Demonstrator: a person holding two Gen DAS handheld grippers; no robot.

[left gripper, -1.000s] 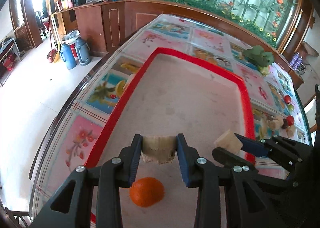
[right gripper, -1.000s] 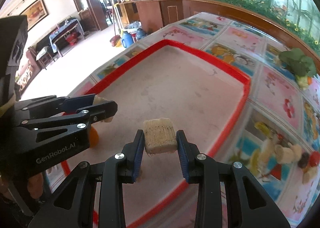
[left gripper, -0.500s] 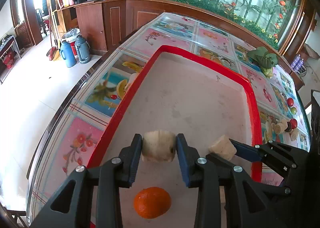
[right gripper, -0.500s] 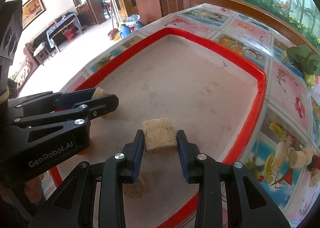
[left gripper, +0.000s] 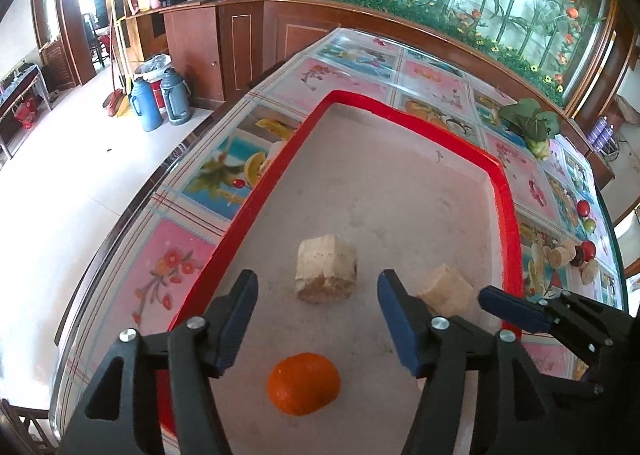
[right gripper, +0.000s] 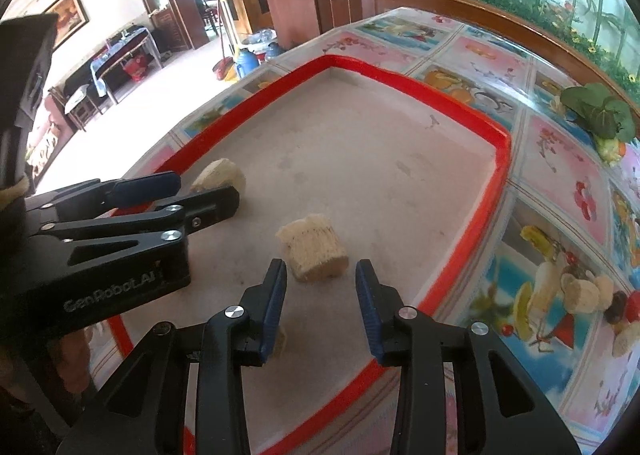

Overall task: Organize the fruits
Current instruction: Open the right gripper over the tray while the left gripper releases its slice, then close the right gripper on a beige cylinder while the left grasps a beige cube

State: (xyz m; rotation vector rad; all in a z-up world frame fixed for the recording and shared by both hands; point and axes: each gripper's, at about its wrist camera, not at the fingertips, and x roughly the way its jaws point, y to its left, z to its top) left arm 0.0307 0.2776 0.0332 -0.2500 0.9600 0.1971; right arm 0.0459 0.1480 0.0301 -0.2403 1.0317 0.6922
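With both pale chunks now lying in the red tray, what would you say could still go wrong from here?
1. The left gripper, whose jaws have just been opening, brackets its pale chunk; pulling back crookedly might nudge it.
2. The orange lies under that gripper and looks likely to roll if clipped.
3. The right gripper is open close behind the other chunk, with the left gripper nearby; they might bump over the red tray.

A pale cut chunk (left gripper: 326, 269) with a fibrous face lies on its side mid-tray (left gripper: 508, 191). A second pale chunk (left gripper: 444, 290) sits at its 3 o'clock, apart. A whole orange (left gripper: 303, 383) rests at 6 o'clock, near the first.
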